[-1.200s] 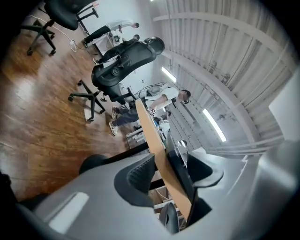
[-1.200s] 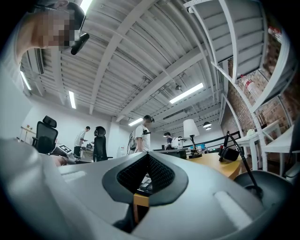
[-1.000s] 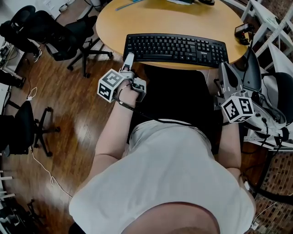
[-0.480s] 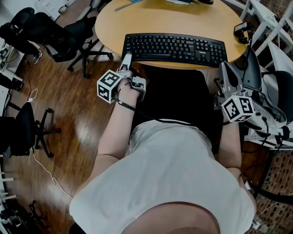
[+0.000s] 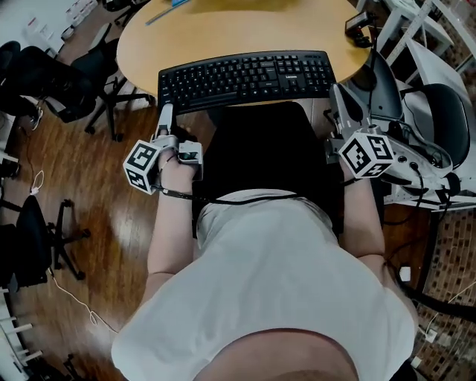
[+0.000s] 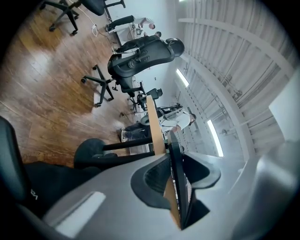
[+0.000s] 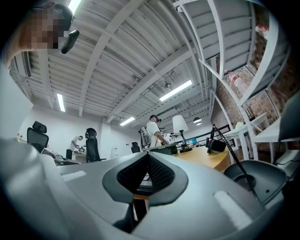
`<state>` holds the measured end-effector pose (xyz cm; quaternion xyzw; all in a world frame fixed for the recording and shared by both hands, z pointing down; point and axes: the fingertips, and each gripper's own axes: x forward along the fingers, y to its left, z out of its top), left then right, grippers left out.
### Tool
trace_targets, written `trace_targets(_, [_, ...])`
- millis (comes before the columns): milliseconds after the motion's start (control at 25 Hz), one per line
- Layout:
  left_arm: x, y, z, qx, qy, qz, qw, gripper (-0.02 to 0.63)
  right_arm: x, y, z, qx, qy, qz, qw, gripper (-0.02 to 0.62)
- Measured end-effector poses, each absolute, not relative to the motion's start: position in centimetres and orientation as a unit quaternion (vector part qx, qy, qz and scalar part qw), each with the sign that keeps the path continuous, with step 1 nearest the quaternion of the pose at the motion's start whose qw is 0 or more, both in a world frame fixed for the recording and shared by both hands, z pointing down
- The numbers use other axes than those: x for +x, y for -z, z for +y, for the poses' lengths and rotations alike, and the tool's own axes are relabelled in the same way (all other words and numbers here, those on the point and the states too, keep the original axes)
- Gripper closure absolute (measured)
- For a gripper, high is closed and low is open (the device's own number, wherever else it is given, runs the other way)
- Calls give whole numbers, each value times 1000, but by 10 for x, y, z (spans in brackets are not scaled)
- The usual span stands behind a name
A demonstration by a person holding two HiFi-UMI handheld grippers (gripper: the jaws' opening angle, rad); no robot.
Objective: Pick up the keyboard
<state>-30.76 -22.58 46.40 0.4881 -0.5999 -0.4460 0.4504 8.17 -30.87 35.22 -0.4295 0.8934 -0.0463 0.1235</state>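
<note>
A black keyboard (image 5: 245,76) lies along the near edge of a round wooden table (image 5: 223,30). My left gripper (image 5: 165,117) sits at the keyboard's left end. In the left gripper view its jaws are closing with the thin keyboard edge (image 6: 181,183) and the table edge (image 6: 154,126) between them. A thin gap still shows beside one pad. My right gripper (image 5: 336,103) hovers just off the keyboard's right end. Its jaws (image 7: 147,157) are shut with nothing in them, and the table shows beyond their tip.
Black office chairs (image 5: 67,74) stand on the wooden floor at the left. A black chair seat (image 5: 260,149) lies below the table edge, in front of the person. White shelving and grey equipment (image 5: 416,141) crowd the right side. A small dark device (image 5: 358,22) sits at the table's right rim.
The left gripper's jaws have narrowed around the keyboard's left end. The right gripper has edged a little toward the keyboard's right end. The head view has shifted, so the table now sits further left.
</note>
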Motion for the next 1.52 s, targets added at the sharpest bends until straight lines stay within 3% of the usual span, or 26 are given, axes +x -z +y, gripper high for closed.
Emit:
trace_targets(120, [-302,-464,-232,485,446,-601,453,192,101,-357,-322,-456,68,878,130,590])
trace_targets(320, [-302,-462,-232,486,447,-599,453,192,135,-377,-342,-484,172,838,184,424])
trace_targets(440, [-302,-463,-233,486,446,-599,453,192,147,-401,-353,-472,272,807,225,382])
trace_targets(600, [-302,-463,-234,487,443,-602,452,190,146,-426,-361,-409,388,773,291,391])
trace_targets(840, [-302,-462,-233,487,442,-604,451,190,130,-429,-360,-369,427,761,321,402])
trace_targets(1040, [-301,-462,-235,487,441,-602,453,190,116,-431,-361,-362,442,761,308,408])
trace_targets(1240, [-302,-463,-233,488,439,-604,452,190,110,-430,-360,-362,453,756,304,475])
trace_targets(1520, [-302,-458,-233,494,438,-601,451,189,111,-424,-354,-371,454,750,307,477])
